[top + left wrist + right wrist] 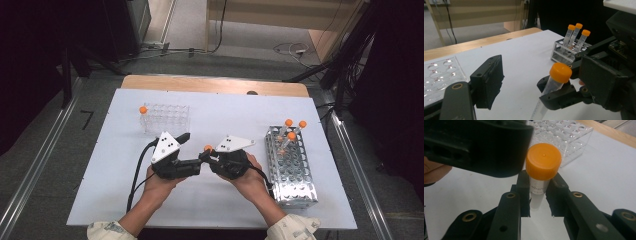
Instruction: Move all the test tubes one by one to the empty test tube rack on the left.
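I see the right gripper (537,195) pinching a tube (539,187) just below its orange cap (543,161), held above the white mat (215,200) mid-table. My left gripper (524,82) stands spread, its jaws either side of the capped end, not touching. The metal rack (295,175) sits to the right.

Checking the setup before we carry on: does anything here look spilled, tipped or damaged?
Nothing stands out. The right gripper holds a capped tube, the metal rack and clear rack stand upright, and the table shows no spill.
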Demonstrator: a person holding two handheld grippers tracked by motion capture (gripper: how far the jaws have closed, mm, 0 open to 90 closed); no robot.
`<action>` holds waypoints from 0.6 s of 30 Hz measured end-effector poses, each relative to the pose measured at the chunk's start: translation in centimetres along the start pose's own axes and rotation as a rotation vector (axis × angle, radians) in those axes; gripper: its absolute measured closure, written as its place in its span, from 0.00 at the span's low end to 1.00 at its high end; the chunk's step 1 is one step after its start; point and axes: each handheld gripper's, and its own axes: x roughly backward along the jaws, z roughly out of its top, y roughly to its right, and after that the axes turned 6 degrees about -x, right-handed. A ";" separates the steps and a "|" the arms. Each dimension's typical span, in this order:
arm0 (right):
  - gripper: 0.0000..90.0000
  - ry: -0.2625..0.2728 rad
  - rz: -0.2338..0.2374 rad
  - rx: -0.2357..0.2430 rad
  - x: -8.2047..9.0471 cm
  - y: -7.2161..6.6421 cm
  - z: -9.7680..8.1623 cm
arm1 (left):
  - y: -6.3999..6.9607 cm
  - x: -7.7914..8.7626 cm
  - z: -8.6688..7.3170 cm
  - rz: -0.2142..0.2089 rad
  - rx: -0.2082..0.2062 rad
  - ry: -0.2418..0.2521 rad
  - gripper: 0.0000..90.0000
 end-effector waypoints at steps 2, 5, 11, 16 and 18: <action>0.80 -0.002 0.004 0.002 -0.2 -0.2 0.0 | 0.1 0.0 0.0 -0.005 -0.003 -0.002 0.26; 0.80 -0.004 0.005 0.002 -0.3 -0.3 0.1 | 0.2 -0.2 -0.1 -0.019 -0.012 -0.012 0.29; 0.80 -0.004 0.016 0.010 -0.5 -0.6 0.2 | 0.5 -0.4 -0.3 -0.022 -0.040 -0.026 0.39; 0.80 -0.002 0.021 0.011 -0.4 -0.7 0.2 | 0.8 -0.5 -0.4 -0.029 -0.061 -0.030 0.54; 0.80 0.000 0.022 0.011 -0.4 -0.7 0.2 | 0.9 -0.5 -0.4 -0.032 -0.066 -0.031 0.58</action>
